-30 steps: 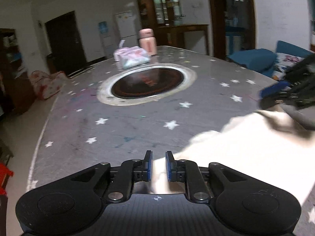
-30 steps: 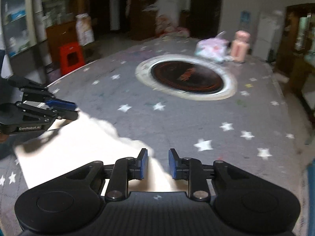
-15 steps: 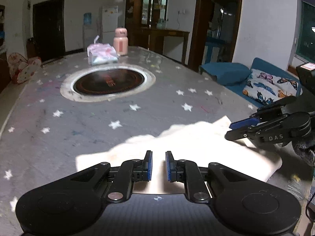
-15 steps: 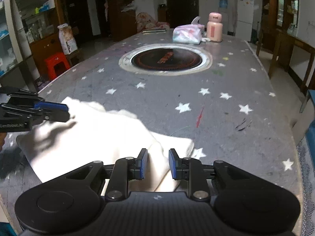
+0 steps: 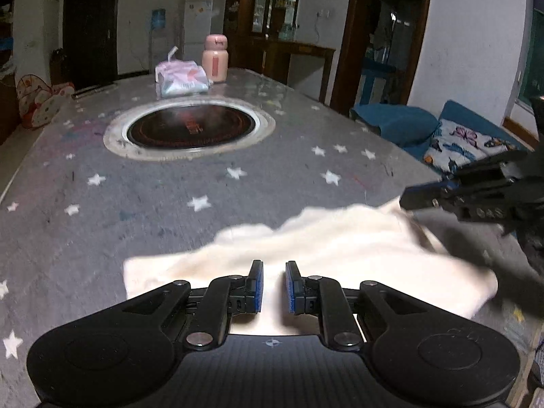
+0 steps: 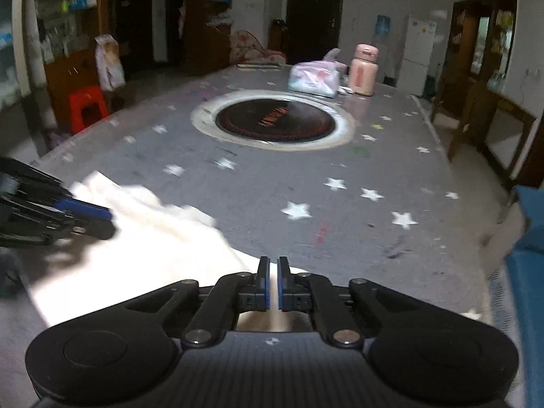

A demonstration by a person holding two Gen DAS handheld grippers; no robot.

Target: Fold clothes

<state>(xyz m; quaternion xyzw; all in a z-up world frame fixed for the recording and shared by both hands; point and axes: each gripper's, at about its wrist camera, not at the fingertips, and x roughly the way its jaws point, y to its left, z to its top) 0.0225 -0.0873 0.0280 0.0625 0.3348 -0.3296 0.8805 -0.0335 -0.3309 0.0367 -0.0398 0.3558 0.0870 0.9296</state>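
A cream cloth point(image 5: 333, 248) lies folded on the grey star-patterned table point(image 5: 136, 210), near the front edge. My left gripper point(image 5: 273, 285) hovers over the cloth's near left part with its jaws a little apart and nothing between them. My right gripper point(image 6: 273, 284) sits at the cloth's right end point(image 6: 153, 238), its jaws almost closed, with cloth showing under and between the pads. Each gripper shows in the other's view: the right one point(image 5: 425, 197) at the cloth's far right corner, the left one point(image 6: 88, 217) over the cloth's left part.
A round inset burner point(image 5: 190, 129) sits mid-table. Behind it are a tissue pack point(image 5: 182, 78) and a pink bottle point(image 5: 214, 57). A blue sofa with cushions point(image 5: 452, 136) stands right of the table, a red stool point(image 6: 85, 105) to its left.
The right gripper's jaws have closed from apart to nearly together at the cloth's right end. The left gripper stays slightly open. Both views have shifted a little over the cloth.
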